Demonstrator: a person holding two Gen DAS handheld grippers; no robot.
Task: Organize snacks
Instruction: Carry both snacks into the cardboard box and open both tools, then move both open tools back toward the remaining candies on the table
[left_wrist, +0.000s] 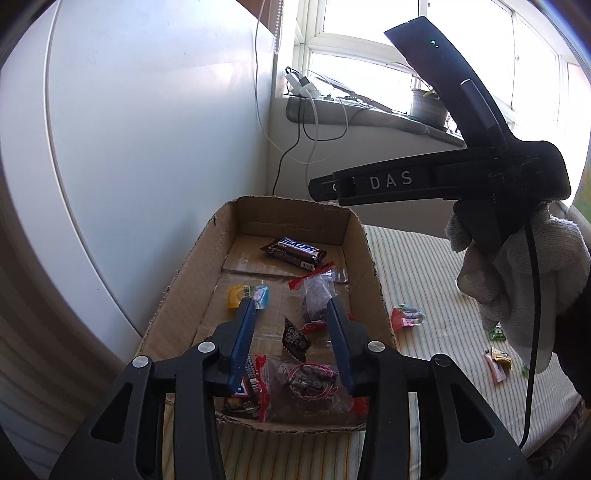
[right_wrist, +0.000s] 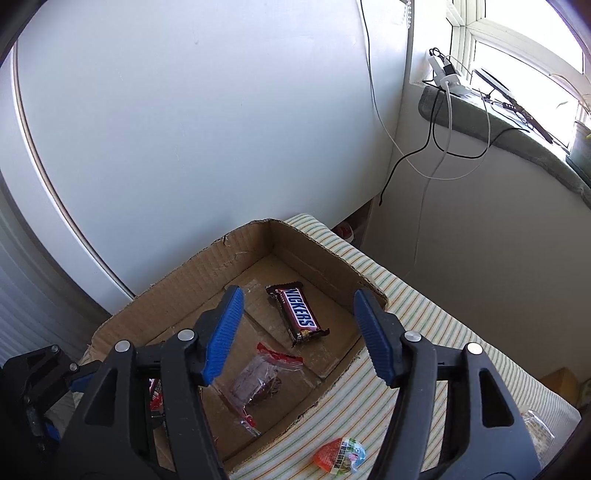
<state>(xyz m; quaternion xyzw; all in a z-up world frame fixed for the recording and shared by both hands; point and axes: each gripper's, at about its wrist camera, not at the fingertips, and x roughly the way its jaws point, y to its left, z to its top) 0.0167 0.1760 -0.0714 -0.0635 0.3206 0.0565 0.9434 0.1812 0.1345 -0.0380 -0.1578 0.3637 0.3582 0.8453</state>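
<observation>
A shallow cardboard box (left_wrist: 362, 236) (right_wrist: 207, 266) lies on a striped cloth. In it are a Snickers bar (left_wrist: 295, 251) (right_wrist: 297, 314), clear red-sealed bags of dark snacks (left_wrist: 317, 291) (right_wrist: 258, 380), a yellow candy (left_wrist: 247, 295) and a dark wrapper (left_wrist: 294, 339). My left gripper (left_wrist: 291, 306) is open and empty above the box. My right gripper (right_wrist: 297, 295) is open and empty above the box's far half; it also shows in the left wrist view (left_wrist: 436, 181), held by a gloved hand. A red-green candy (left_wrist: 406, 316) (right_wrist: 340, 456) lies on the cloth right of the box.
A white cabinet door (left_wrist: 147, 129) stands behind the box. More small wrapped candies (left_wrist: 498, 360) lie on the cloth at the right. A windowsill (left_wrist: 369, 114) with cables, a charger and a pot is at the back right.
</observation>
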